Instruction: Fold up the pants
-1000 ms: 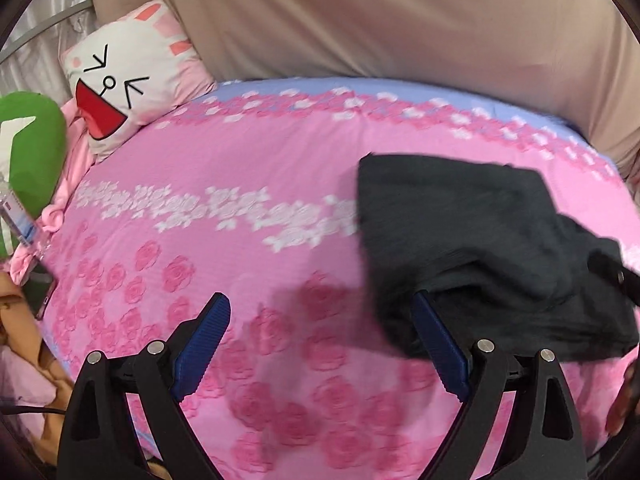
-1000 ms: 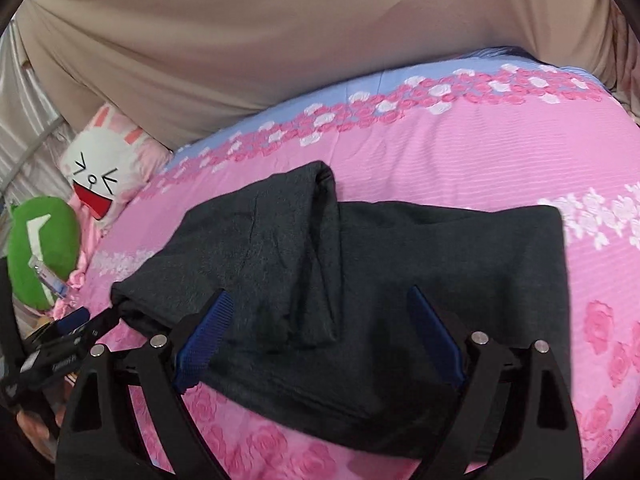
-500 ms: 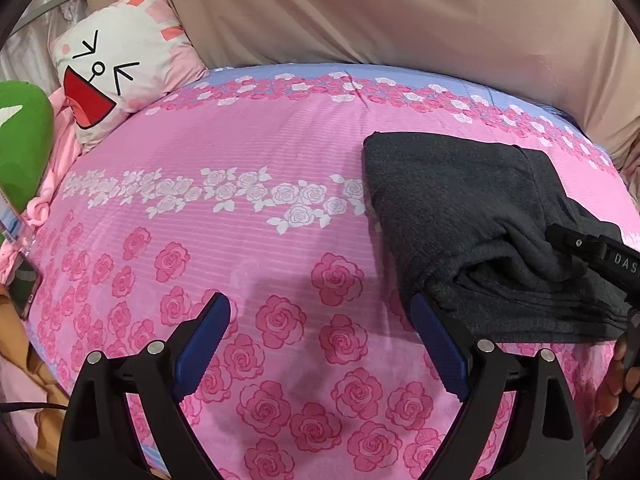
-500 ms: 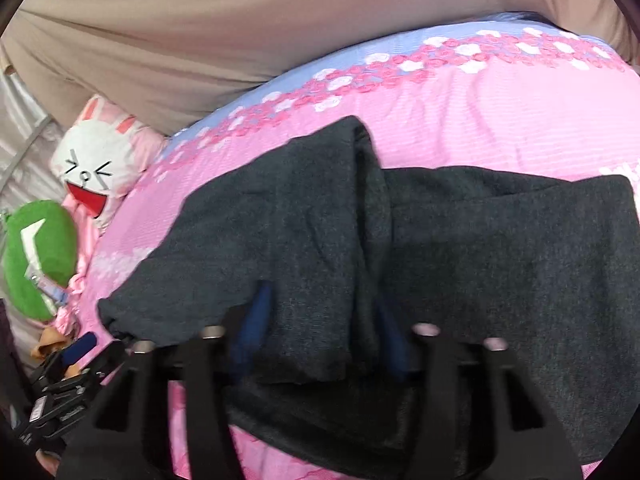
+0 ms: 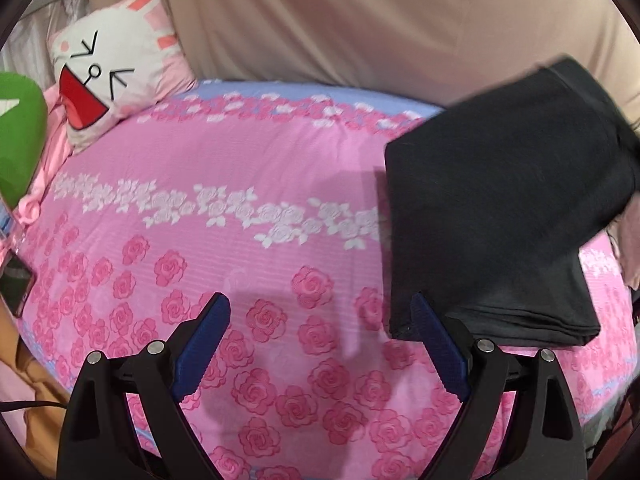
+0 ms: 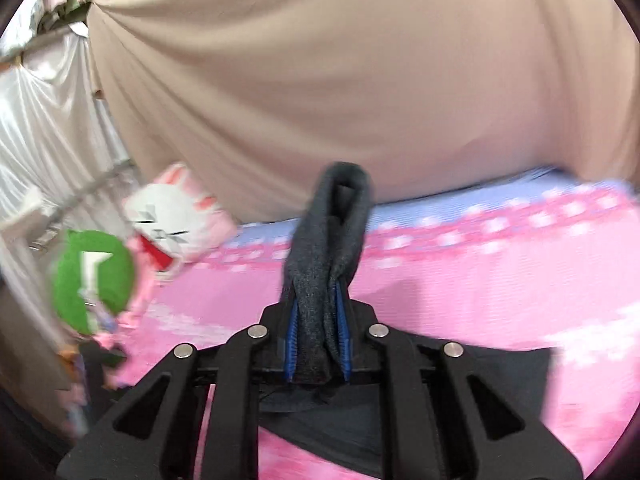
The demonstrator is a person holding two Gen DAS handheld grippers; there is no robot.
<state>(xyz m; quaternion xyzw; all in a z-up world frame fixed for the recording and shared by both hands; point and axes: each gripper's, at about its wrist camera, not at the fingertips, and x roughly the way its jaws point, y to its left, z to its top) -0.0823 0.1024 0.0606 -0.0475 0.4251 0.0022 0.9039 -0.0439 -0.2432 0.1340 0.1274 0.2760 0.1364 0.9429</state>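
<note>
The dark grey folded pants [image 5: 500, 208] are at the right of the pink rose bedspread [image 5: 240, 160]; their far part is raised off the bed while the near edge still lies on it. My left gripper [image 5: 319, 304] hovers open over the bedspread, empty, its right fingertip beside the pants' near-left corner. In the right wrist view my right gripper [image 6: 316, 312] has its jaws closing on a bunched fold of the pants [image 6: 340, 216], which sticks up between the blue pads. The rest of the cloth hangs below it.
A white bunny cushion [image 5: 108, 64] and a green plush [image 5: 16, 140] sit at the bed's far left. A beige curtain [image 5: 360, 20] backs the bed. A phone [image 5: 16, 284] lies off the left edge.
The right gripper went from wide open to shut on a fold of the pants and rose, lifting that part off the bed. The left gripper stayed open, shifting slightly.
</note>
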